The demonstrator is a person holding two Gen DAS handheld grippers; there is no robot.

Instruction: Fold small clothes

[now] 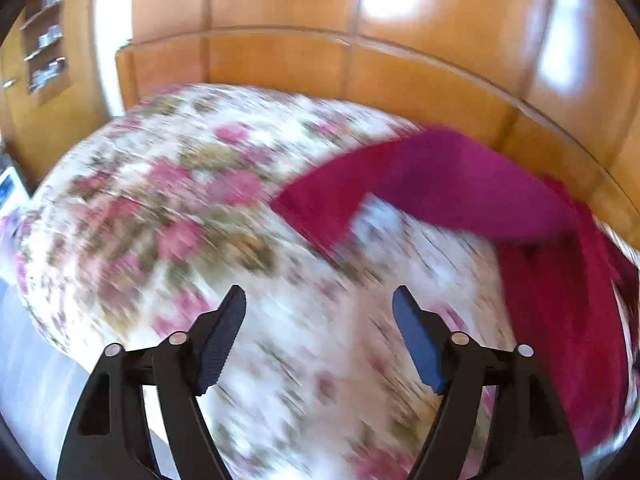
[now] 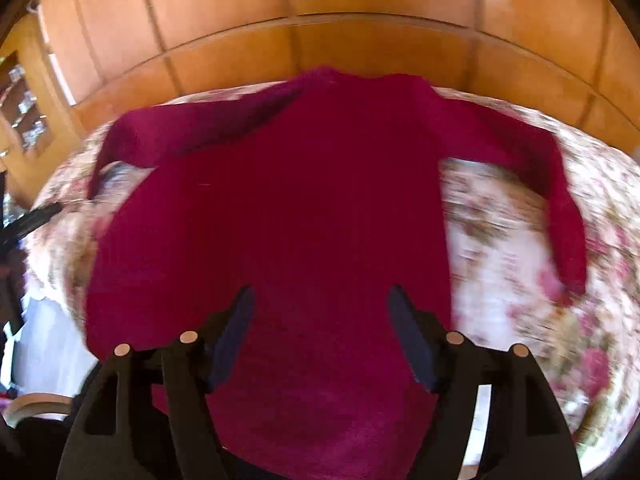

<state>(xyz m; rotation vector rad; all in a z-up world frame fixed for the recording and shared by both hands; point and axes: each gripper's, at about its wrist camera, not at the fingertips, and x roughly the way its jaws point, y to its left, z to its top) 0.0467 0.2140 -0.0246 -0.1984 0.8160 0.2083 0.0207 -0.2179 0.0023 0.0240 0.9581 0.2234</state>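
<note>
A dark red long-sleeved sweater [image 2: 304, 200] lies spread flat on a floral bedspread [image 2: 520, 248], both sleeves out to the sides. My right gripper [image 2: 320, 300] hovers over the sweater's lower part, jaws open, nothing between the pads. In the left wrist view the sweater [image 1: 560, 300] shows at the right with one sleeve [image 1: 460, 176] reaching left. My left gripper [image 1: 319, 300] is open over the bare floral bedspread [image 1: 180, 200], left of the sweater and apart from it. Both views are motion-blurred.
A wooden headboard [image 1: 360, 72] and panelled wall [image 2: 320, 0] run behind the bed. A shelf niche [image 1: 46, 40] sits in the wall at far left. The other gripper's black tip [image 2: 36, 216] shows at the left edge of the right wrist view. Floor lies beyond the bed's left edge [image 1: 24, 360].
</note>
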